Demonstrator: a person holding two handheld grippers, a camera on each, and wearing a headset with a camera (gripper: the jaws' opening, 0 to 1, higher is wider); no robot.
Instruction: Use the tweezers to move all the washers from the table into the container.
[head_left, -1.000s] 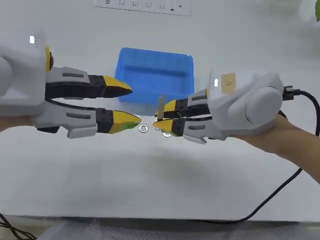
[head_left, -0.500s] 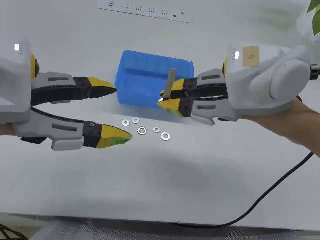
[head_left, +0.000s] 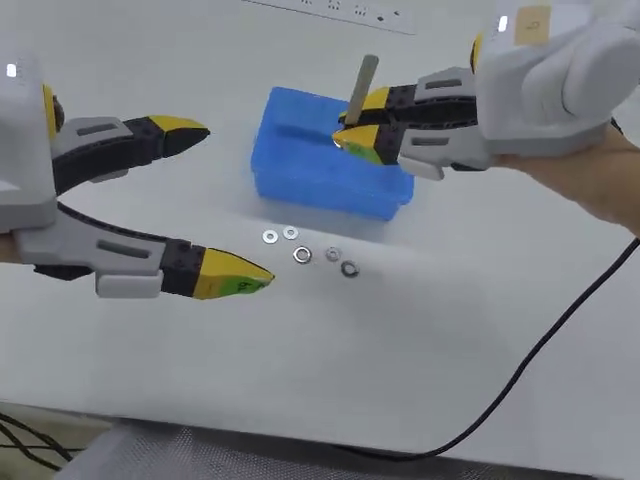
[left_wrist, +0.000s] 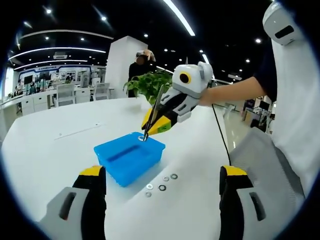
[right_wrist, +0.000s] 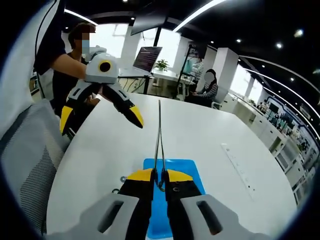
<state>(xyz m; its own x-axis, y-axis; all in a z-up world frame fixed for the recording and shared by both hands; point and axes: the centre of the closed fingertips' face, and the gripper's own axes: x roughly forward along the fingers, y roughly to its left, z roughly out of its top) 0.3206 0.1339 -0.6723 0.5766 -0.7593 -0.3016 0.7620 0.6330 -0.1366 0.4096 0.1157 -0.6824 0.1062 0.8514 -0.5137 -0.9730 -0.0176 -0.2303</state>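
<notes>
My right gripper (head_left: 352, 132) is shut on the steel tweezers (head_left: 362, 82) and hovers over the right part of the blue container (head_left: 320, 175). In the left gripper view the tweezers (left_wrist: 153, 116) point down at the container's (left_wrist: 129, 156) far rim, and a small ring seems to sit at their tip. Several washers (head_left: 302, 255) lie in a loose row on the white table just in front of the container. My left gripper (head_left: 215, 200) is open to the left of them, holding nothing. The right gripper view looks along the tweezers (right_wrist: 159, 135) over the container (right_wrist: 194, 176).
A white power strip (head_left: 340, 8) lies at the table's far edge. A black cable (head_left: 540, 360) runs from the right gripper across the table's right side to the front edge. Behind the table are a plant (left_wrist: 150, 84) and a standing person.
My right gripper has risen with the tweezers from the washers and moved back over the container. The left gripper has drawn back to the left with its jaws wider apart.
</notes>
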